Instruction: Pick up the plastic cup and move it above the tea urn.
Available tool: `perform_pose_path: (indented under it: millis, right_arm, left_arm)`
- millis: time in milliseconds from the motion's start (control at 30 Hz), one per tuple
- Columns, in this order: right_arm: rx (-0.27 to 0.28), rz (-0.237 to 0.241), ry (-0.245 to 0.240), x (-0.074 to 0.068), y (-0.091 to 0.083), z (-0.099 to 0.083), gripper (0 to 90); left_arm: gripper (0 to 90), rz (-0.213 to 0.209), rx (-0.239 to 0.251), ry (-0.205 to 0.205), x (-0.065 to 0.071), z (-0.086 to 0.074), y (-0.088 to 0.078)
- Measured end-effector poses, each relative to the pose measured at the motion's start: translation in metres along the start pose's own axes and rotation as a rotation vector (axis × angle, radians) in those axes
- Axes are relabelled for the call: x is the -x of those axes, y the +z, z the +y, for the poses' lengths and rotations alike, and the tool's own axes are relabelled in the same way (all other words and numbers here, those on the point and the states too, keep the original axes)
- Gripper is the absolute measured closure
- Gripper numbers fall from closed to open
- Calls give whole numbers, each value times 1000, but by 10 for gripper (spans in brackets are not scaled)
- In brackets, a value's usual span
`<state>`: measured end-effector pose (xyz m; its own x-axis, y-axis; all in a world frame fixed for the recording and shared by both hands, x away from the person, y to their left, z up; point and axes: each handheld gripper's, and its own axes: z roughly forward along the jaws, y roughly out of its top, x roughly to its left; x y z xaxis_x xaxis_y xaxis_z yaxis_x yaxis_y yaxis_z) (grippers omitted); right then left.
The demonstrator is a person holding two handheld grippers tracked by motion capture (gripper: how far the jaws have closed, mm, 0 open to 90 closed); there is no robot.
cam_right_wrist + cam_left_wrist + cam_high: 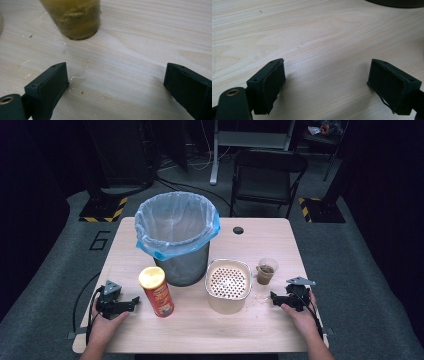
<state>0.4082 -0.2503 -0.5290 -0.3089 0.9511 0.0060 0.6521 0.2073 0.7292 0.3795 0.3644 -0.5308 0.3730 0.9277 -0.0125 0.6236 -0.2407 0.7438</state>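
Both grippers resting, jaws apart – nothing held
Left gripper (pixel 116 304) at 8 o'clock, right gripper (pixel 289 298) at 4 – likely poised beside cup (pixel 265 271)

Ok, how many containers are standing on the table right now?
4. The lined bin at the back, the red chip can front left, the perforated-top beige tub in the middle, and the small plastic cup to its right. Nothing seems hidden.

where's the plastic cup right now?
In the high view the plastic cup stands on the table's right side, between the perforated container and the right gripper; the right gripper view shows its base.
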Motion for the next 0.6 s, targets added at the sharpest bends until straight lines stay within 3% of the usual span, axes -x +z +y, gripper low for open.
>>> perform_pose_path:
  millis: [467,600]
  right_arm:
    - [-2,-2,9,-1,-1,0,54]
    - [-2,-4,5,-2,-3,-1,90]
  left_arm:
    - [143,7,4,-10,1,0,0]
    - [143,8,3,-9,1,0,0]
